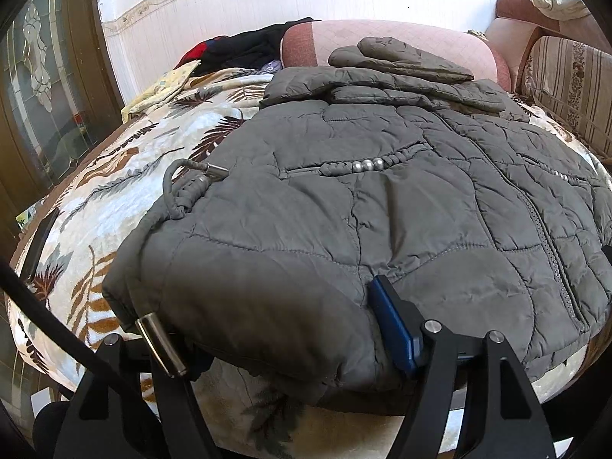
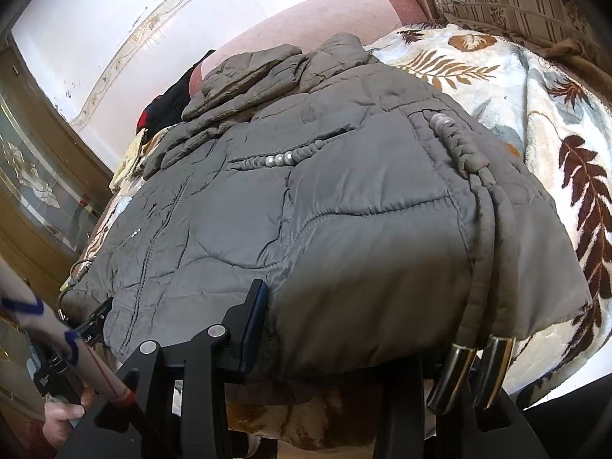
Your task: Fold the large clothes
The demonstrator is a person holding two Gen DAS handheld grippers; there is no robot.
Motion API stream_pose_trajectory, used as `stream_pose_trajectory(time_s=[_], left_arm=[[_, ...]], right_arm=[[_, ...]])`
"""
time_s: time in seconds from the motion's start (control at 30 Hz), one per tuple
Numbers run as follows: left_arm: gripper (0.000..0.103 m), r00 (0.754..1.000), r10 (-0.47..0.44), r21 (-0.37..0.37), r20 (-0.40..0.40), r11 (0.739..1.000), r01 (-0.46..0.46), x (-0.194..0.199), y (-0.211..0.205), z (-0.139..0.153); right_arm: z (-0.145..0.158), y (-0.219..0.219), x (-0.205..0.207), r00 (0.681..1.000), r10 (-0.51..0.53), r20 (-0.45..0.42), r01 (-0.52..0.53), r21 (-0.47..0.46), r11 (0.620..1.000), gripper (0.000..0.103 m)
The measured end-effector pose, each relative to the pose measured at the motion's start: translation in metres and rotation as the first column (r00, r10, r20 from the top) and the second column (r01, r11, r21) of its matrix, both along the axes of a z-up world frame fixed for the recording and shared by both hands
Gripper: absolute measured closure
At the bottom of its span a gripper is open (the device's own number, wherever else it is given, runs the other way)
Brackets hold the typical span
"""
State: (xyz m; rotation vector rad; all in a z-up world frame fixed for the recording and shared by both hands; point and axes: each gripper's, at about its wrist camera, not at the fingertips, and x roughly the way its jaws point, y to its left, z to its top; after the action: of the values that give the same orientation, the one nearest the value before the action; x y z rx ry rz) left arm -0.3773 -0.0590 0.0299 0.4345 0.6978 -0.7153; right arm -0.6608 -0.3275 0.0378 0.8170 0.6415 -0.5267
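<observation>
A grey quilted puffer jacket (image 1: 382,199) lies front up on a leaf-patterned blanket (image 1: 114,176), its hood and folded sleeves at the far end. My left gripper (image 1: 283,329) has its jaws wide apart around the jacket's near left hem corner, which bulges between the fingers (image 1: 394,325). My right gripper (image 2: 344,329) likewise straddles the near right hem corner of the jacket (image 2: 325,210), jaws wide; its left finger (image 2: 254,317) shows, the right one is hidden under fabric. Drawcords with metal tips (image 2: 470,371) hang over the hem.
A pink bolster cushion (image 1: 401,44) lies behind the jacket. Dark and red clothes (image 1: 248,49) are piled at the far left by the wall. A striped sofa back (image 1: 573,80) stands on the right. A wooden glass door (image 1: 42,88) is on the left.
</observation>
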Motion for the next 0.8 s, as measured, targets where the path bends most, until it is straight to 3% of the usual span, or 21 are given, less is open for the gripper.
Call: stream_pose_trajectory(time_s=[0.17,0.27,0.37,0.4,0.43,0.63,0.8], left_arm=[[0.032,1.000,0.000,0.001,0.003,1.000,0.000,0.000,0.000,0.000],[0.033,1.000,-0.004,0.002,0.007,1.000,0.004,0.000,-0.001,0.000],[0.051,0.999,-0.014,-0.009,0.034,1.000,0.015,-0.003,-0.001,0.005],[0.064,0.998,-0.012,-0.009,0.058,1.000,0.012,-0.004,-0.001,0.006],[0.069,0.997,-0.014,-0.009,0.069,1.000,0.015,-0.005,-0.001,0.008],[0.081,0.996,-0.030,-0.044,0.084,0.998,0.034,-0.008,0.005,0.016],[0.084,0.992,-0.053,-0.061,0.118,0.996,0.061,-0.015,0.010,0.025]], right_arm=[[0.002,0.001,0.002,1.000,0.008,-0.014,-0.009,-0.010,1.000,0.061],[0.004,0.002,0.002,1.000,0.008,-0.014,-0.009,-0.026,1.000,0.069],[0.012,0.003,0.000,1.000,0.005,-0.004,-0.005,-0.057,0.998,0.079],[0.015,0.005,0.000,1.000,0.006,-0.006,-0.006,-0.077,0.997,0.082],[0.019,0.007,0.000,1.000,0.008,-0.007,-0.008,-0.099,0.995,0.083],[0.038,0.014,-0.004,1.000,0.011,0.002,-0.011,-0.180,0.984,0.085],[0.056,0.020,-0.010,0.999,0.008,0.031,0.000,-0.239,0.971,0.087]])
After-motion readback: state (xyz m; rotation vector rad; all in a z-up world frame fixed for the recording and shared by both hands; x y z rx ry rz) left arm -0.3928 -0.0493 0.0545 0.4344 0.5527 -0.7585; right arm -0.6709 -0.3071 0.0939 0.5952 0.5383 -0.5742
